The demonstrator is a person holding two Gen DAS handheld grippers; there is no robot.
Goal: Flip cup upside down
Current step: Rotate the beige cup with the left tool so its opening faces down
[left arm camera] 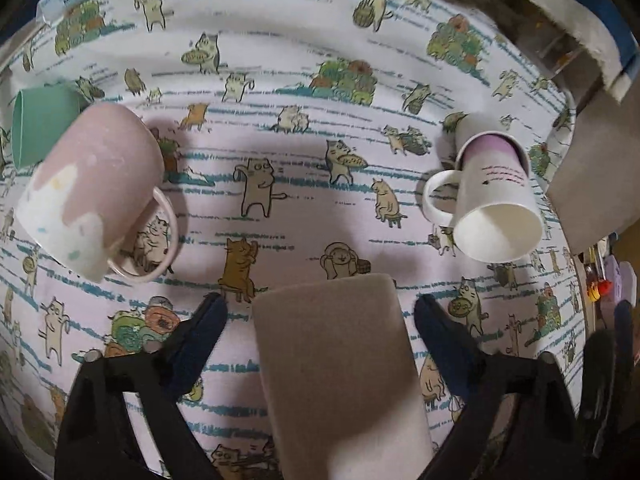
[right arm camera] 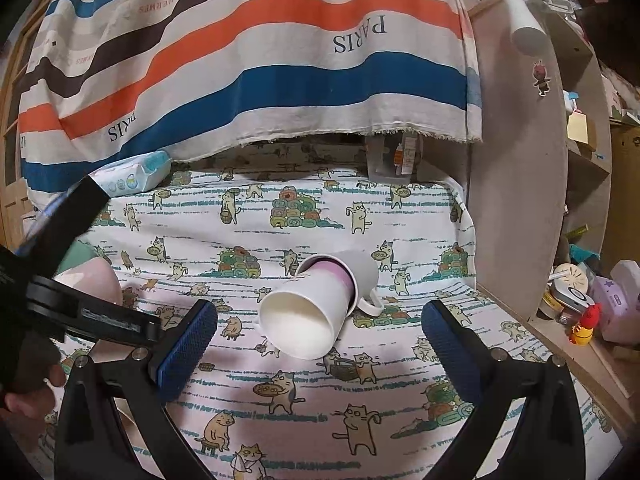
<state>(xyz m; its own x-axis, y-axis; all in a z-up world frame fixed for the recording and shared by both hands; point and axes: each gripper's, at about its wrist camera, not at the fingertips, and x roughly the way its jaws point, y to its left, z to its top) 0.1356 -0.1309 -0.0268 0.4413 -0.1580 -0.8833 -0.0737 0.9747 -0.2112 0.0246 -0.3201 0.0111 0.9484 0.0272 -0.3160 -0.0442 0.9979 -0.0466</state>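
Right wrist view, paper cup (right arm camera: 308,312) ahead between released right tool (right arm camera: 320,332) fingers, untouched.

Home, likely bedroom or living corner. Cat-print cloth (right arm camera: 304,208) covers table. Striped fabric (right arm camera: 248,52) printed "PARIS" draped behind. Pack of baby wipes (right arm camera: 132,176) at back edge. Wooden shelf unit (right arm camera: 520,184) on right, crowded with toys (right arm camera: 586,326), small boxes, cartoon sticker (right arm camera: 541,76). Several mugs (left arm camera: 494,196) on cloth.

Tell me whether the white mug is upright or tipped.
Tipped: the white mug lies on its side on the cat-print cloth, its open mouth facing the camera.
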